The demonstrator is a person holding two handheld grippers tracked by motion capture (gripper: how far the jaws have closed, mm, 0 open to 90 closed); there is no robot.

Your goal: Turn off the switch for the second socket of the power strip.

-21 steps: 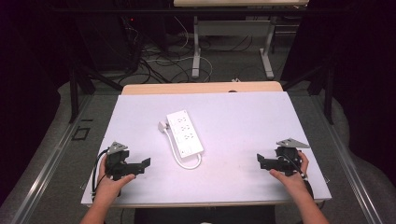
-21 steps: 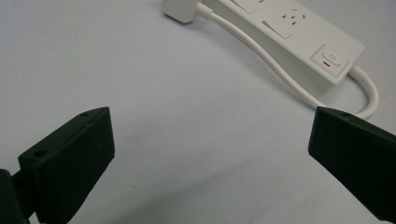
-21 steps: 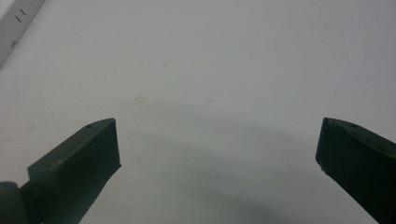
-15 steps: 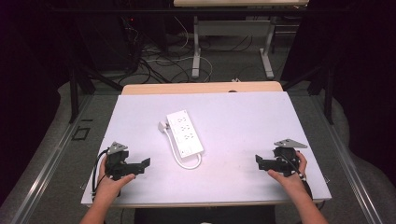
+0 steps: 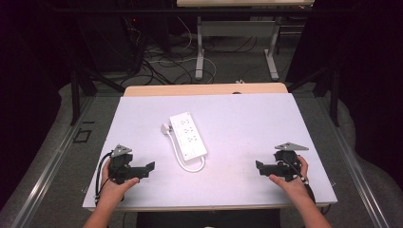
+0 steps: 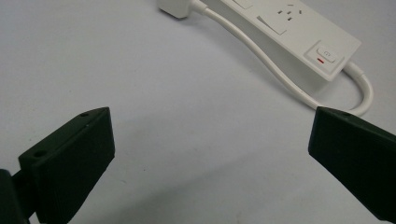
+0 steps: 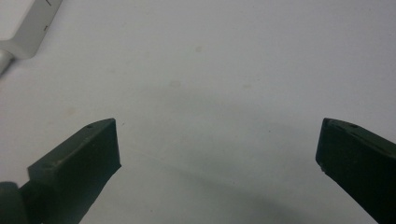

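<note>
A white power strip (image 5: pixel 188 135) lies at the middle of the white table (image 5: pixel 247 123), its white cable (image 5: pixel 183 159) looped along its left side back to a white plug (image 5: pixel 166 128). My left gripper (image 5: pixel 148 167) rests near the front left, jaws wide open and empty, pointing right toward the strip. In the left gripper view the strip's switch end (image 6: pixel 327 55) and cable (image 6: pixel 261 51) lie ahead of the open jaws. My right gripper (image 5: pixel 259 166) sits near the front right, open and empty, pointing left. A corner of the strip (image 7: pixel 23 28) shows far off in the right gripper view.
A wooden board edge (image 5: pixel 204 89) runs along the table's far side. Beyond it stand metal desk legs (image 5: pixel 199 52) and tangled floor cables (image 5: pixel 157 61). Dark floor surrounds the table.
The right gripper has slid a little to the left along the table. The left gripper and the power strip stay where they were.
</note>
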